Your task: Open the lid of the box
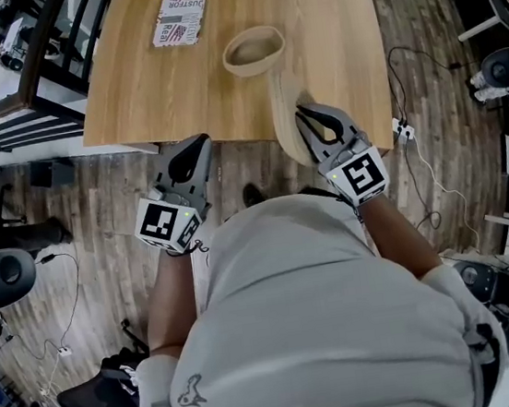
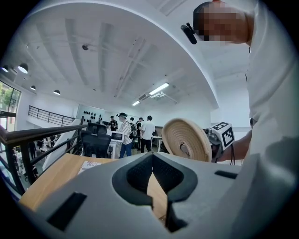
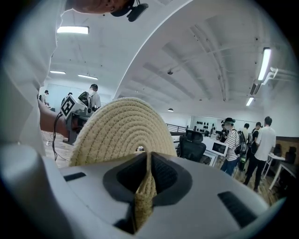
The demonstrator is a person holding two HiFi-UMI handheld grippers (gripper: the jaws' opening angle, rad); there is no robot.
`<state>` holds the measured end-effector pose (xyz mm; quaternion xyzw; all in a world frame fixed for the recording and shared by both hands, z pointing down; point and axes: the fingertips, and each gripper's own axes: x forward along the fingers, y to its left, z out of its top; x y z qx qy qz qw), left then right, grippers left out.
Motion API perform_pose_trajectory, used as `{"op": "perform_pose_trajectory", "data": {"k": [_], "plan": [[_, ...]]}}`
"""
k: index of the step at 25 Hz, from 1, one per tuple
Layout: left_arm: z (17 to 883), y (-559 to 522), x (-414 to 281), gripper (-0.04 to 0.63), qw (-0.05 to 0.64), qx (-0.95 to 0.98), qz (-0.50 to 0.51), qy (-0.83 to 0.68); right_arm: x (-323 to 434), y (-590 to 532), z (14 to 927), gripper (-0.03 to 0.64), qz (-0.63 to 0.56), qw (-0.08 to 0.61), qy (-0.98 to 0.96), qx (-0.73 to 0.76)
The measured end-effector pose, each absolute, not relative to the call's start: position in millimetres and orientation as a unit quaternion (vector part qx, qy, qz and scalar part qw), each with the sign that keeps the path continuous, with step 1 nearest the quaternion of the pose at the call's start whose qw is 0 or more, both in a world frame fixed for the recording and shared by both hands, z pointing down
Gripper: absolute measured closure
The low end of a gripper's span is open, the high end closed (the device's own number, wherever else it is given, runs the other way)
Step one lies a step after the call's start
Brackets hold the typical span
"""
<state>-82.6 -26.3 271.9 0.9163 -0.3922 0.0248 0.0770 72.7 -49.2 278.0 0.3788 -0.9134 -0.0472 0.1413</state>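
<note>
Already the lid [image 3: 122, 128] is off the box [image 1: 254, 51], a round woven basket that stands open on the far half of the counter [image 1: 165, 89], so the opening itself looks done and the step in hand is carrying the lid away. The right tongs [image 1: 310, 118] pinch the lid by its rim. The right gripper view shows the coiled rope edge squeezed between the two pads, with the disc standing on edge above them. From the head view the lid hangs upright near the counter's near edge, its upper end close to the box; whether it touches the box cannot be made out. The left tongs [image 1: 194, 150] are pressed together with nothing between them. They hover just off the near edge of the counter, well apart from the box and to the left of the lid. A printed booklet [image 1: 180, 19] lies at the far side of the counter, to the left of the box.

The next move probably calls for tipping the lid flat and lowering it onto bare wood beside the box, clear of the booklet. Only then should the right tongs let go, since a disc released on edge would likely roll or topple off the counter.
</note>
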Motion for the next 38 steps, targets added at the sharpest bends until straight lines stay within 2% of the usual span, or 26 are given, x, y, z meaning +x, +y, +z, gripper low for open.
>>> {"op": "perform_pose_trajectory", "data": {"k": [11, 29, 38], "plan": [[261, -12, -46, 0.589, 0.082, 0.906, 0.008, -0.415, 109, -36, 276, 0.583, -0.048, 0.139, -0.924, 0.352], [262, 68, 94, 0.589, 0.058, 0.886, 0.016, -0.459, 245, 42, 293, 0.581, -0.038, 0.113, -0.941, 0.318], [257, 131, 143, 0.589, 0.045, 0.874, 0.013, -0.483, 296, 101, 296, 0.581, -0.041, 0.093, -0.948, 0.301]]}}
